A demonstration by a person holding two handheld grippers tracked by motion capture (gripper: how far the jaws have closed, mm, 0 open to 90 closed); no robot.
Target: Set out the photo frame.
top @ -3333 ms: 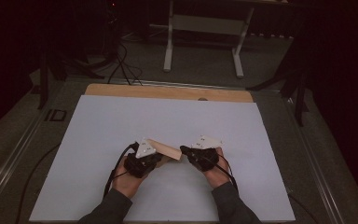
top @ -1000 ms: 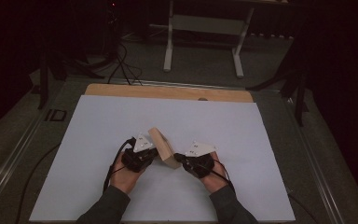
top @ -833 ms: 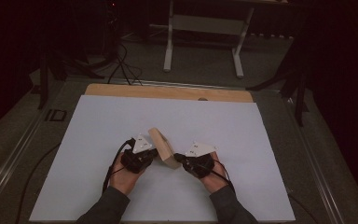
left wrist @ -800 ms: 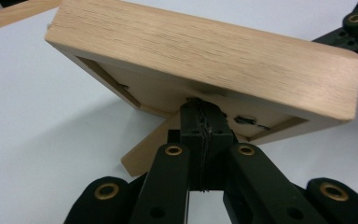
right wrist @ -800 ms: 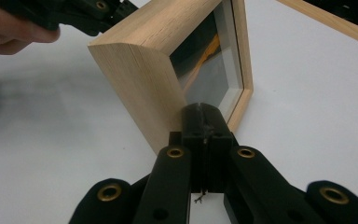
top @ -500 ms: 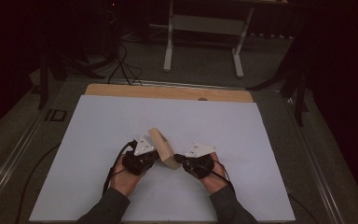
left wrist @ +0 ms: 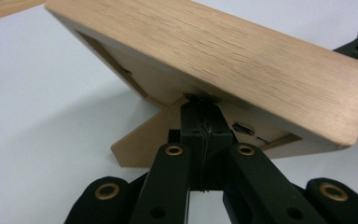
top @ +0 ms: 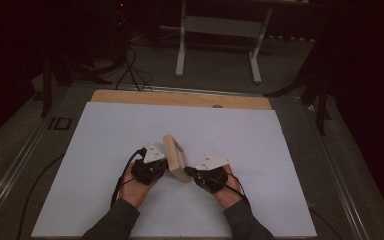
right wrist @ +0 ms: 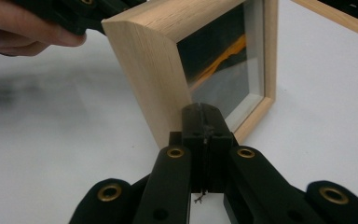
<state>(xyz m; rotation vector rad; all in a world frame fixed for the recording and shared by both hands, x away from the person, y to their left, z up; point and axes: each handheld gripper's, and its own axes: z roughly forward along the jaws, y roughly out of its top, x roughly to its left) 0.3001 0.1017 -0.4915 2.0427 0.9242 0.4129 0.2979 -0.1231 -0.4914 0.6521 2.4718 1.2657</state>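
A light wooden picture frame [top: 176, 159] stands tilted on the white sheet between my two grippers. My left gripper [top: 164, 167] is shut. In the left gripper view its tips [left wrist: 200, 100] touch the frame's back [left wrist: 223, 51] where the fold-out stand [left wrist: 144, 140] meets it. My right gripper [top: 190, 172] is shut too. In the right gripper view its tips [right wrist: 204, 109] rest against the frame's front lower corner, beside the wooden side [right wrist: 154, 70] and the glass [right wrist: 228, 65] with a dark and orange picture. Neither pair of jaws has anything between them.
The white sheet [top: 105, 150] covers the tabletop, with a bare wooden strip [top: 180, 99] along the far edge. Beyond the table stand a metal stand's legs [top: 215, 30] and cables [top: 130, 65] on the dark floor. The other hand [right wrist: 23, 23] holds its gripper behind the frame.
Since the earliest frame the wooden frame has swung from lying across between the grippers to standing edge-on, and both hands have shifted a little left. Over the last second nothing visibly moves.
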